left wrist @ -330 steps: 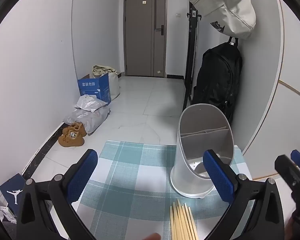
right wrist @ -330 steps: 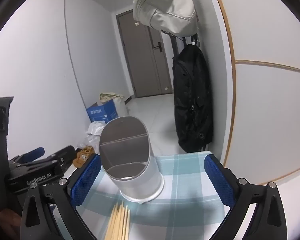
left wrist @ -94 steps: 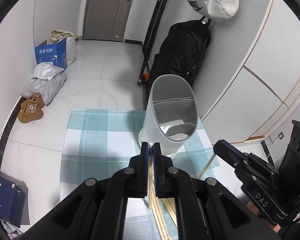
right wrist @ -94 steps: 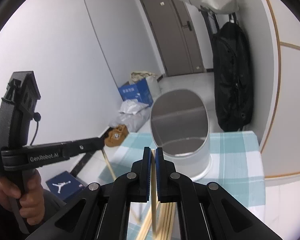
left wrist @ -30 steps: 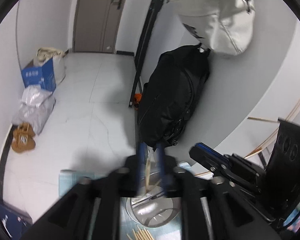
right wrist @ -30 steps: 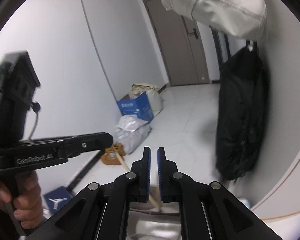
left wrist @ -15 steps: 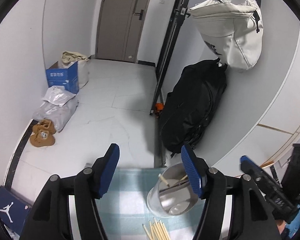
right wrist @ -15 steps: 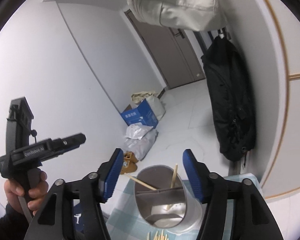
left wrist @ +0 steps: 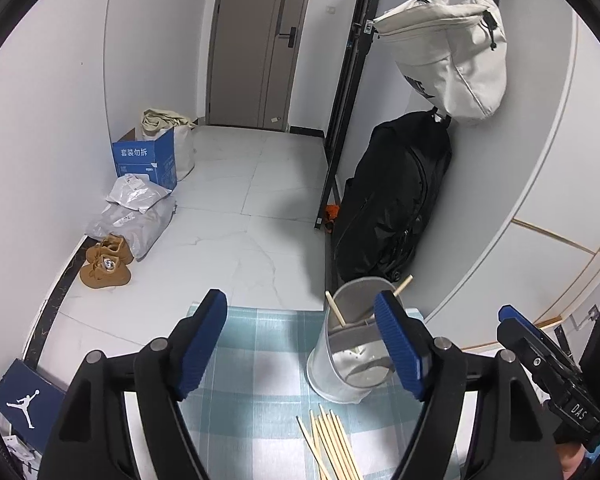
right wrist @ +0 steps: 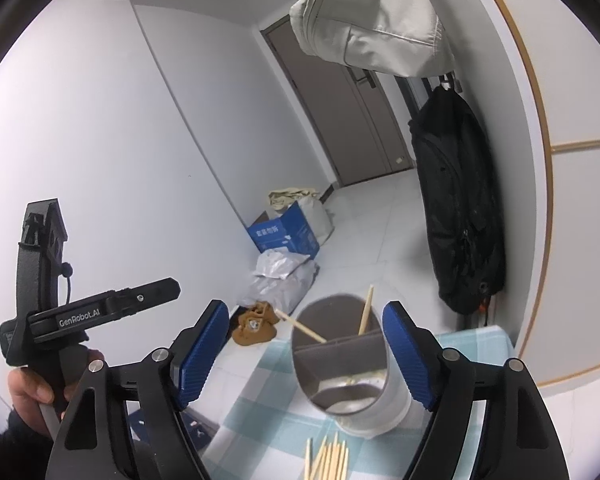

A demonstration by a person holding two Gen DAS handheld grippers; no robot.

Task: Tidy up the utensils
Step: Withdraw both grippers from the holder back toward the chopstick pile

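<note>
I am spreading the left gripper jaws with nothing between them; the right gripper jaws are opening too, empty. Two chopsticks are leaning in the holder ahead, loose chopsticks lying below, awaiting pickup.

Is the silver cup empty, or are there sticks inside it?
Not empty. Two chopsticks lean in the back section of the utensil holder, tips above its rim. The front section looks empty. More chopsticks lie on the checked cloth.
</note>
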